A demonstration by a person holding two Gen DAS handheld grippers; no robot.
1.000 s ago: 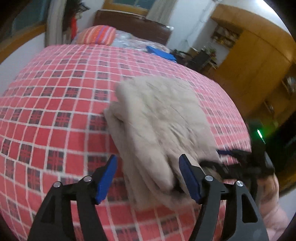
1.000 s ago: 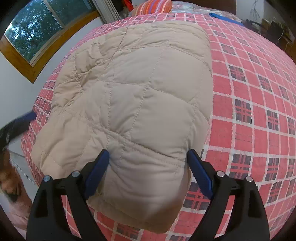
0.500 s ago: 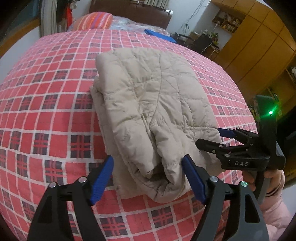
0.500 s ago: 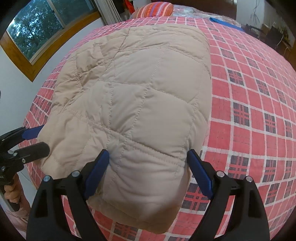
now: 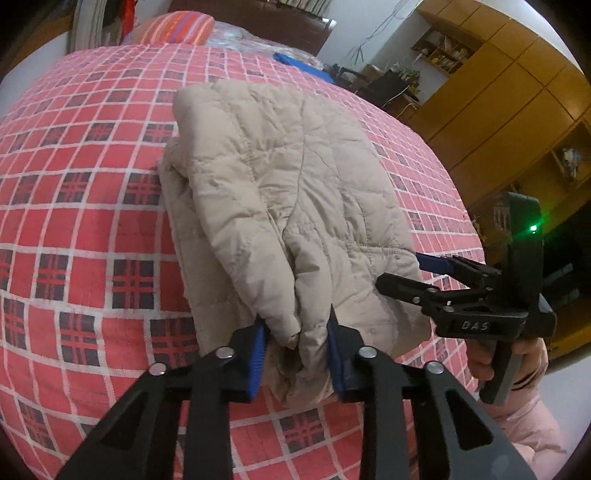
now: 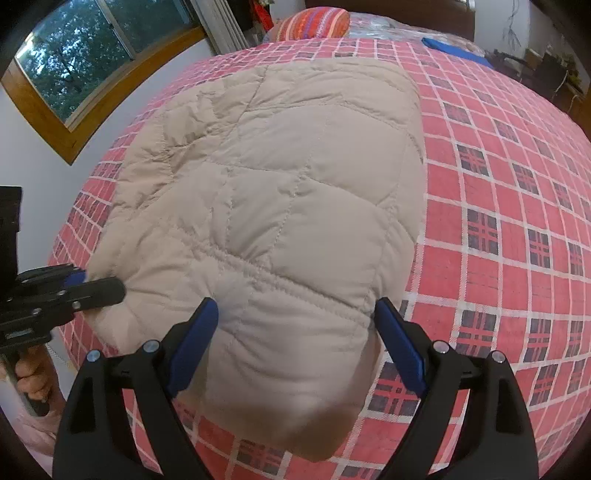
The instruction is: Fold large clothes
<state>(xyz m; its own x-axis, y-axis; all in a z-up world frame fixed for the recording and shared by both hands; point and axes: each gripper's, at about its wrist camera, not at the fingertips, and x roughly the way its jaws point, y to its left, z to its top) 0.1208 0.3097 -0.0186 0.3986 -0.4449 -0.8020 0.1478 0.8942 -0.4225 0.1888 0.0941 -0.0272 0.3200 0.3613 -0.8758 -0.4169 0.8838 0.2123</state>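
The near end of the folded beige quilted jacket (image 6: 269,206) blurs between the wide blue pads. Its bunched near corner vanishes behind the black left gripper (image 5: 295,354).

Bedroom interior: bed (image 5: 92,229) under a red plaid cover, striped pillow (image 5: 173,29) near the dark headboard (image 5: 258,18); wood-framed window (image 6: 92,70) showing trees; yellow-brown wardrobes (image 5: 498,92) along a white wall.
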